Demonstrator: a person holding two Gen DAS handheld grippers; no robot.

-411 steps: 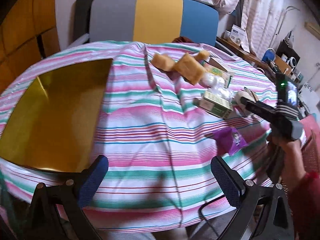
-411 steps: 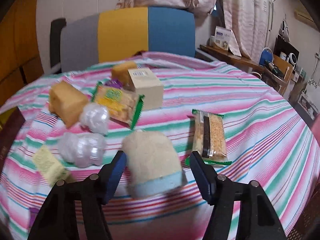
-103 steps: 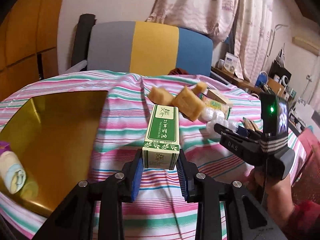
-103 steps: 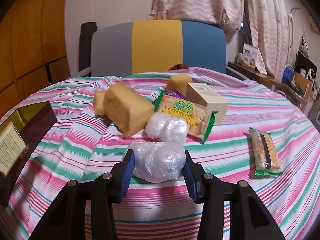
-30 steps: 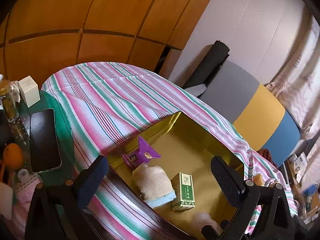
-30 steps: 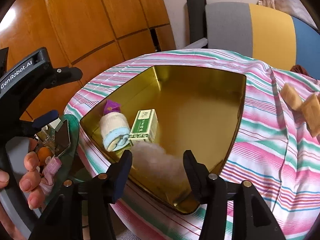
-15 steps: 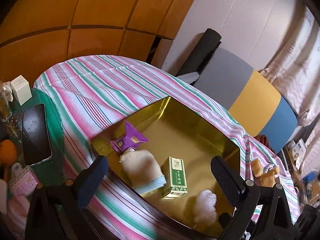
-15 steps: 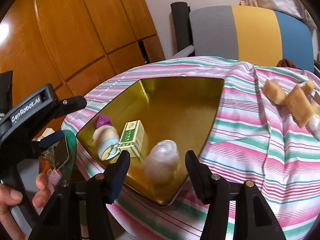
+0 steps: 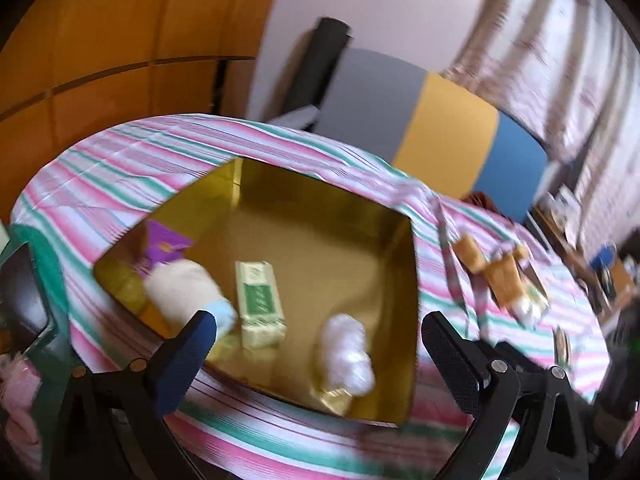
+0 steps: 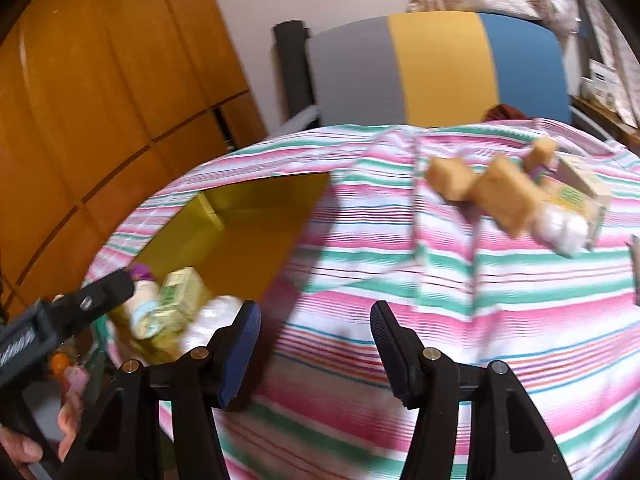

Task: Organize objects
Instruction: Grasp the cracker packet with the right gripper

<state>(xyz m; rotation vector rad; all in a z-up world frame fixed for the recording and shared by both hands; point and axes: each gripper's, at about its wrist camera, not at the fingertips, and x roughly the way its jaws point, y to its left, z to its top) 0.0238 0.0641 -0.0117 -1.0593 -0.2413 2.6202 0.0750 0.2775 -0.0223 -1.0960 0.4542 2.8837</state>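
Risk first: motion blur in both views, so a hasty reach toward the leftover pile could knock the tan sponge blocks (image 10: 500, 196) or the white plastic-wrapped bundle (image 10: 564, 228) off the striped-cloth bench (image 10: 460, 300). Another hazard, judged: overcrowding one corner of the tray.

Inside the shallow gold metal tray (image 9: 320, 216): purple foil packet (image 9: 164, 246), cream rolled towel with blue edge (image 9: 184, 292), green-and-white carton (image 9: 260, 304), white crinkled plastic bundle (image 9: 348, 354), all near the front edge, the towel just beside the carton.

Left gripper (image 9: 316, 356) spread wide, holding nothing, above the tray. Right gripper (image 10: 314, 348) also parted and empty, over bare cloth between tray and pile.
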